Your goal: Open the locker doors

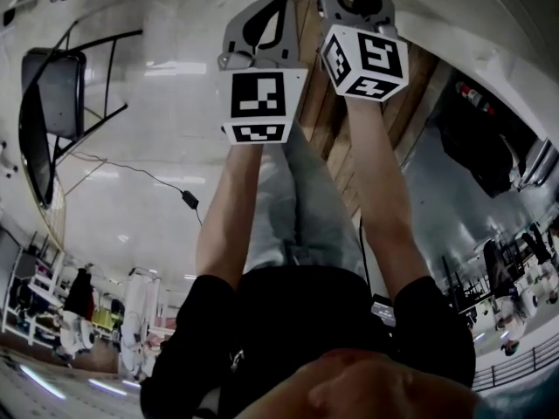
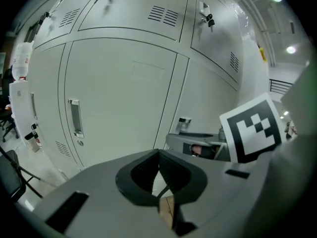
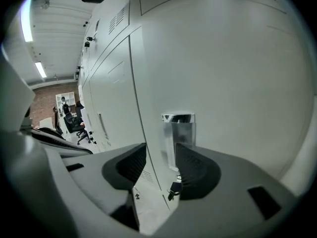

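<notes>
A: So, is there any writing to read?

B: Only patterns. Each gripper carries a cube [image 1: 258, 103] printed with black-and-white square markers, and those are the one kind of print that shows clearly. The locker doors [image 2: 119, 98] are plain pale grey metal.

A: Where do the doors stand?

B: Straight ahead of both grippers, and they are closed. In the left gripper view a tall door has a recessed pull [image 2: 75, 118] near its left edge. The upper doors have vent slits [image 2: 163, 15], and keys [image 2: 210, 20] hang from their locks.

A: And the right gripper [image 3: 162, 151]?

B: Its jaws are spread wide. A chrome handle [image 3: 177, 133] stands between them, closer to the right pad, and neither pad pinches it. A key [image 3: 174, 188] hangs just below the handle.

A: The left gripper [image 2: 159, 155]?

B: Its jaws are closed tip to tip with nothing in them. In the head view it sits just beside the right one, at arm's length.

A: What about the room?

B: The floor [image 1: 148, 147] is pale and glossy, and it mirrors the ceiling lights. A dark chair [image 1: 52, 94] stands on it, and a thin cable [image 1: 148, 175] trails across it. Under the person's arms runs a strip of wooden boards [image 1: 327, 112]. In the right gripper view the row of lockers runs back toward a brick wall [image 3: 42, 103]. Office chairs [image 3: 74, 125] stand near that wall, and strip lights [image 3: 39, 69] glow overhead.
</notes>
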The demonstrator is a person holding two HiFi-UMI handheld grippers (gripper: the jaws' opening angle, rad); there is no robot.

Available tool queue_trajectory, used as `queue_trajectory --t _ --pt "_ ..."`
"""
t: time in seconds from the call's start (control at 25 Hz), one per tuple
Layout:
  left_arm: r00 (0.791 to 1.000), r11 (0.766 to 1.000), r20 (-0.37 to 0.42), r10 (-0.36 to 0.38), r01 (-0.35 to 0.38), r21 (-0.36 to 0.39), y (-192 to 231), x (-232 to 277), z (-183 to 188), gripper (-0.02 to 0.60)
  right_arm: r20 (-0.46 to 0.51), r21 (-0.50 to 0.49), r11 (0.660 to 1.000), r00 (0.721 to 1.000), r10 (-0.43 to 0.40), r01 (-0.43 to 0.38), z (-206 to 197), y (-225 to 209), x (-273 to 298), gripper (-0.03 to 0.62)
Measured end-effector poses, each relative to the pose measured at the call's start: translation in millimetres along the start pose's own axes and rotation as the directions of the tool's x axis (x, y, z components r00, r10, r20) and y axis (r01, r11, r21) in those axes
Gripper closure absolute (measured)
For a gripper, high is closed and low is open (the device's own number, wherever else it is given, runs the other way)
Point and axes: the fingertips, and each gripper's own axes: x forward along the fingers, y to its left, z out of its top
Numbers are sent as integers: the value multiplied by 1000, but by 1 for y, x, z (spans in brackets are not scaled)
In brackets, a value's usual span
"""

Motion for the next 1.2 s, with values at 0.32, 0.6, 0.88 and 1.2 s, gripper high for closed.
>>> queue_trajectory --t 0.32,0.6,0.88,1.2 --pt "999 999 8 43 -43 -16 19 -5 -1 574 -42 -95 994 998 51 -54 -5 8 -3 408" --pt "999 999 14 33 -33 -8 5 -10 1 572 -37 -60 996 997 66 -68 -15 10 -28 413" --pt "1000 1000 10 25 -25 9 -13 -8 2 572 -16 92 995 1000 25 -23 -29 15 -64 423" --pt "997 994 -2 -75 75 82 -52 6 8 572 -21 159 987 1000 -6 10 -44 8 -97 451"
